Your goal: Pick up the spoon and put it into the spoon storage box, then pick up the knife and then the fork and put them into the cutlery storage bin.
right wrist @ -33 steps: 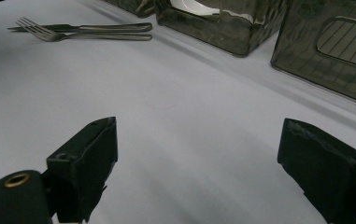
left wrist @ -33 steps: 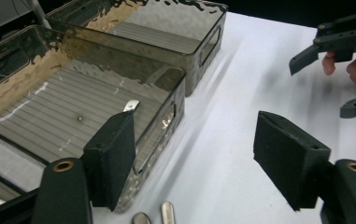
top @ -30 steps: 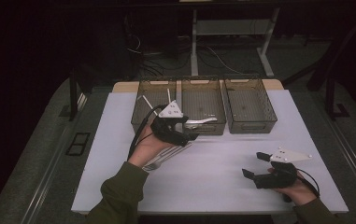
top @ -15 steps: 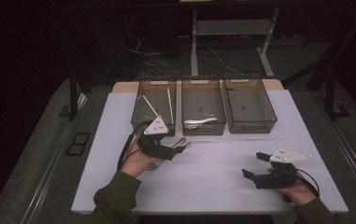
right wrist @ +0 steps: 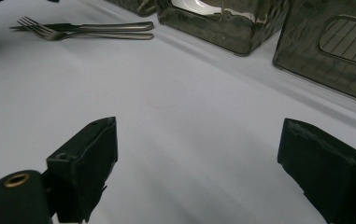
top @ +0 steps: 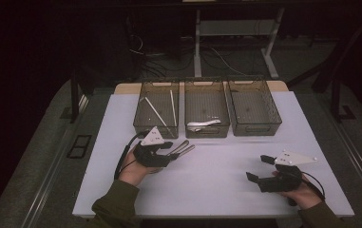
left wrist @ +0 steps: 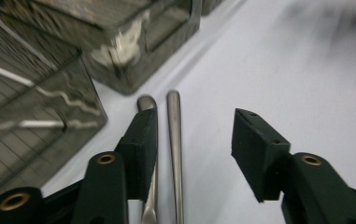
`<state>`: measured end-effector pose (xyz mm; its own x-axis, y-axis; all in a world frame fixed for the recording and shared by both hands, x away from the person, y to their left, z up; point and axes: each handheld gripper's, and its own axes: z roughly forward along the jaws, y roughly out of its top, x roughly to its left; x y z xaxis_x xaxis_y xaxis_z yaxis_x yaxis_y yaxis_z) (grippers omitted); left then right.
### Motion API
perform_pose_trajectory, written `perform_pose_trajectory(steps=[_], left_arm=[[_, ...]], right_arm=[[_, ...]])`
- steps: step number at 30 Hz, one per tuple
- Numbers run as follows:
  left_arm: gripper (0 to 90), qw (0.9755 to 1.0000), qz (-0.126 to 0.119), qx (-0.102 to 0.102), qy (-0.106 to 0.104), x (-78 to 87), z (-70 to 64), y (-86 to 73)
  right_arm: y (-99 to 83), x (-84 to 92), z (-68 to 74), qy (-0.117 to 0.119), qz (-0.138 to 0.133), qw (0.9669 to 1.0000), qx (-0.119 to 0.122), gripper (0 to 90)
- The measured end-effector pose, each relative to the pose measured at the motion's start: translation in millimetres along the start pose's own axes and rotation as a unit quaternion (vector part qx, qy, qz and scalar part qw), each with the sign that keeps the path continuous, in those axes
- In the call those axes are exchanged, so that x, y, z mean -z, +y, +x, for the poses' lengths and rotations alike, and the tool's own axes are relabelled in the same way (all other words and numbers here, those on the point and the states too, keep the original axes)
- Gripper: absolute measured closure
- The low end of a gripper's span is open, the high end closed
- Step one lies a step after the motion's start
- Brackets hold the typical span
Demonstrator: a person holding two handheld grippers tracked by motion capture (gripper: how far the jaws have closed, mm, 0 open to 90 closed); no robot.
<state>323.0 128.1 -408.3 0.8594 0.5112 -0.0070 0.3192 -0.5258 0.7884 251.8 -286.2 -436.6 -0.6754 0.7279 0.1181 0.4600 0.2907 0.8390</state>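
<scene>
Forks [left wrist: 175, 140], two, side by side on counter [top: 226, 190], lower centre of frame: left gripper [left wrist: 194, 149] half-open, jaws just closing around handles, one straddled. Right gripper [top: 264, 171] wide open, empty.

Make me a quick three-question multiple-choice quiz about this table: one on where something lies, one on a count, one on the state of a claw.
1. Where do the metal utensils lie?
A. In the right-hand bin
B. On the white table, in front of the bins
C. On the floor

2. How many bins stand in the row?
A. Two
B. Three
C. Five

3. How is the right claw?
A. Open, nothing between its jaws
B. Clamped on a fork
C. Shut on a spoon

Answers: 1 B, they rest on bare tabletop; 2 B, three side by side; 3 A, its jaws stand apart over bare table.
</scene>
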Motion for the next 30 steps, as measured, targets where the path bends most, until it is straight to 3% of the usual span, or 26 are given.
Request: perform_pose_trajectory(steps=[8, 14, 28, 30], left_arm=[[62.3, 0.9994, 0.034, 0.001, 0.003, -7.8, 3.0, -9.6], [71.4, 0.9987, 0.049, 0.009, -0.009, -12.0, 6.8, -17.2], [77.4, 0.9959, 0.09, 0.002, 0.0, -22.8, 6.8, -25.8], [77.4, 0.9962, 0.087, 0.003, -0.003, -23.3, 7.4, -26.7]], right_arm=[[0.0, -0.1, -0.5, 0.0, 0.001, 1.0, 0.001, 12.2], [0.0, 0.1, 0.6, 0.001, 0.001, 1.0, 0.003, 12.2], [-0.1, -0.1, 0.8, 0.002, 0.002, 1.0, 0.004, 12.2], [-0.1, 0.0, 0.8, 0.003, 0.002, 1.0, 0.004, 12.2]])
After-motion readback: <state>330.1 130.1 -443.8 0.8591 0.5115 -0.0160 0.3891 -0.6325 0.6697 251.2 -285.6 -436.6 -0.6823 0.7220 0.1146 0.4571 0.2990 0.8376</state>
